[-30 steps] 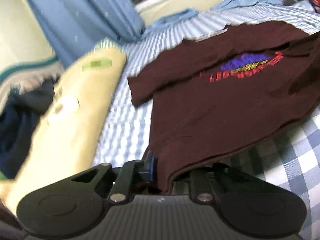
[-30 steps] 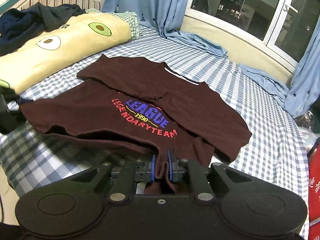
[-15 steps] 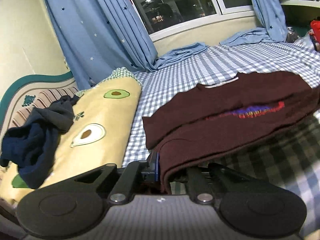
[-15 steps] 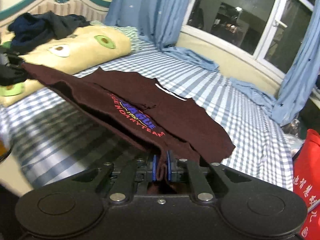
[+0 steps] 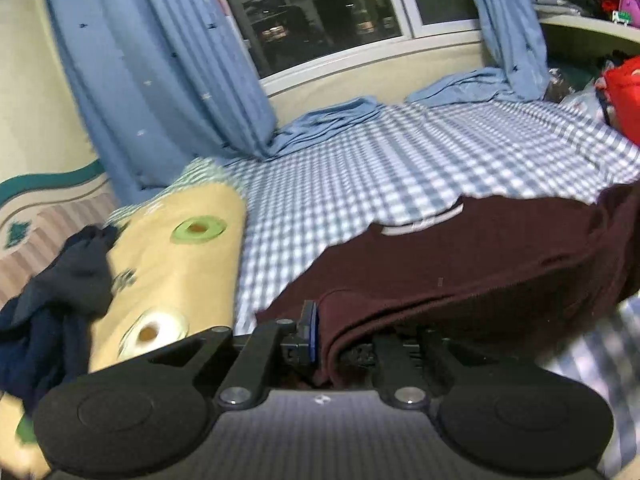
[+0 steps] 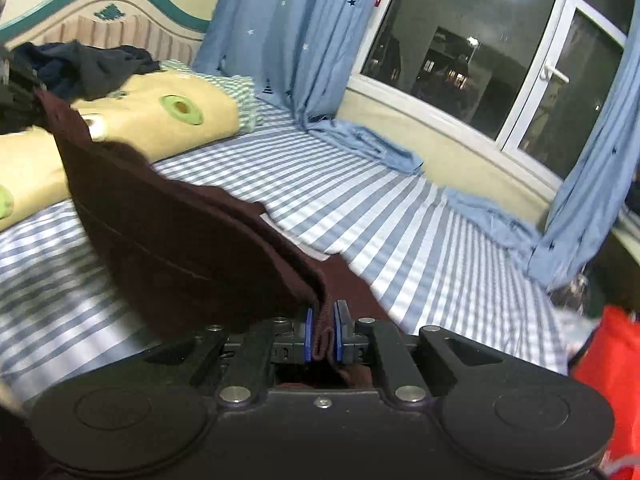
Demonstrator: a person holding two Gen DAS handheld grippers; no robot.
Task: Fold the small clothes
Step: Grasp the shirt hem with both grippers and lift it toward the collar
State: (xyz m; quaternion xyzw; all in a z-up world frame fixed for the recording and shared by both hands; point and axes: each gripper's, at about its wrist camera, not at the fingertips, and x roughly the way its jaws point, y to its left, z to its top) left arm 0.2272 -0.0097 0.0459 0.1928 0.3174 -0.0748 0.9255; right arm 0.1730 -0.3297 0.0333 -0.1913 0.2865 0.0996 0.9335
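A dark maroon T-shirt (image 5: 480, 264) lies partly on the blue checked bed, its white neck label facing the window. My left gripper (image 5: 324, 336) is shut on the shirt's hem at its left corner; the cloth covers the right finger. My right gripper (image 6: 323, 334) is shut on the shirt's hem (image 6: 180, 232) at the other corner, between the blue pads. The hem edge hangs stretched and lifted between the two grippers, over the shirt's upper part. The printed front is hidden.
A long yellow avocado-print pillow (image 5: 172, 276) lies at the left with dark navy clothes (image 5: 52, 312) on it. Blue curtains (image 6: 288, 40) and a window are beyond the bed (image 5: 400, 160). A red bag (image 6: 608, 364) stands at the right.
Both grippers have lifted the hem and carried it forward towards the collar. The print, visible before, is now folded under and hidden.
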